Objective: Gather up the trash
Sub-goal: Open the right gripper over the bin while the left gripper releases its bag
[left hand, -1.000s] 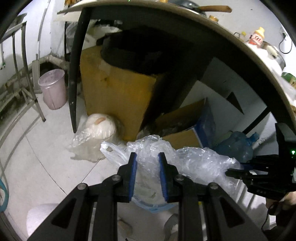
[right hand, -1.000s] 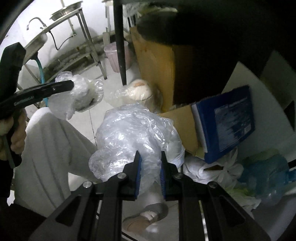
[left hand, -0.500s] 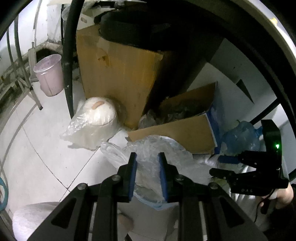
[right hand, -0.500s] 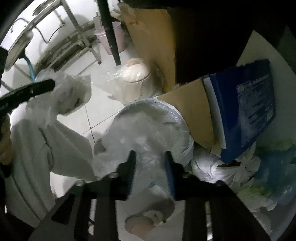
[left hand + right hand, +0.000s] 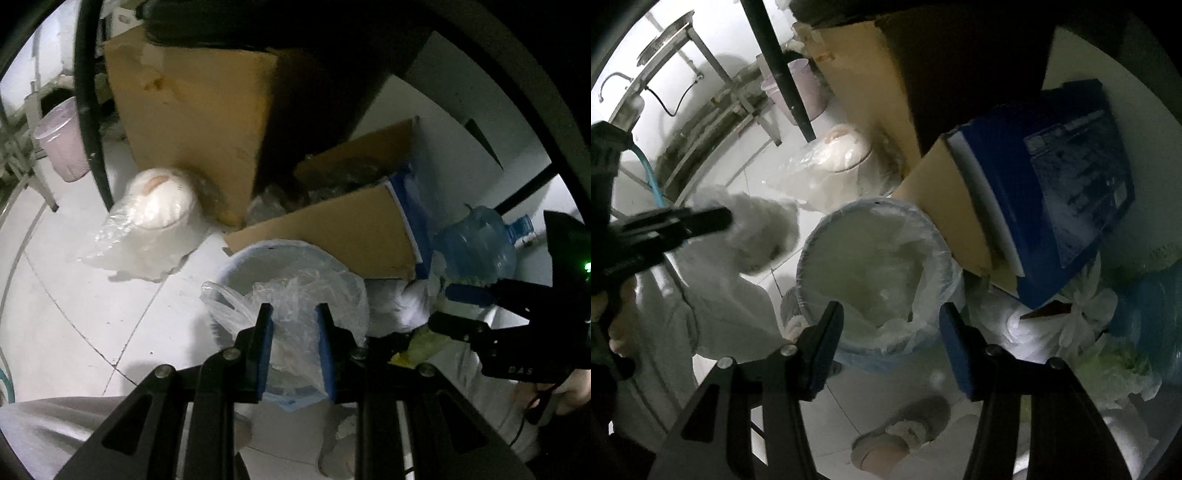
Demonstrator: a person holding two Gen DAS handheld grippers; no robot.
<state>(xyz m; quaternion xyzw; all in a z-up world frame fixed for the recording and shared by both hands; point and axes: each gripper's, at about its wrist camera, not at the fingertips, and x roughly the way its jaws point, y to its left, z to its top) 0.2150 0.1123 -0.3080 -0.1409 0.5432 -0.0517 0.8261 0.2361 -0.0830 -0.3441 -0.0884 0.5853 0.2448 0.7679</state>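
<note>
A crumpled clear plastic bag (image 5: 291, 291) sits pinched between the blue pads of my left gripper (image 5: 293, 314), just above a round bin (image 5: 258, 247) lined with clear plastic. In the right wrist view that same gripper (image 5: 726, 221) shows at the left with its bag (image 5: 761, 229) beside the bin (image 5: 812, 251). My right gripper (image 5: 892, 314) hangs over the bin's near rim with its jaws opening and nothing pressed between them. Loose clear plastic (image 5: 897, 266) lies inside the bin. The right gripper (image 5: 441, 306) also appears right of the bin in the left wrist view.
A tall cardboard box (image 5: 192, 110) and an open brown-and-blue carton (image 5: 351, 229) stand behind the bin. A white pot wrapped in plastic (image 5: 159, 206), a pink bucket (image 5: 62, 140), a black table leg (image 5: 88, 110) and a blue water jug (image 5: 476, 251) surround it. A slippered foot (image 5: 897, 435) is below.
The right gripper has opened and let go of its clear bag, which now lies in the bin. Both grippers have sunk toward the bin. The left gripper still grips its bag.
</note>
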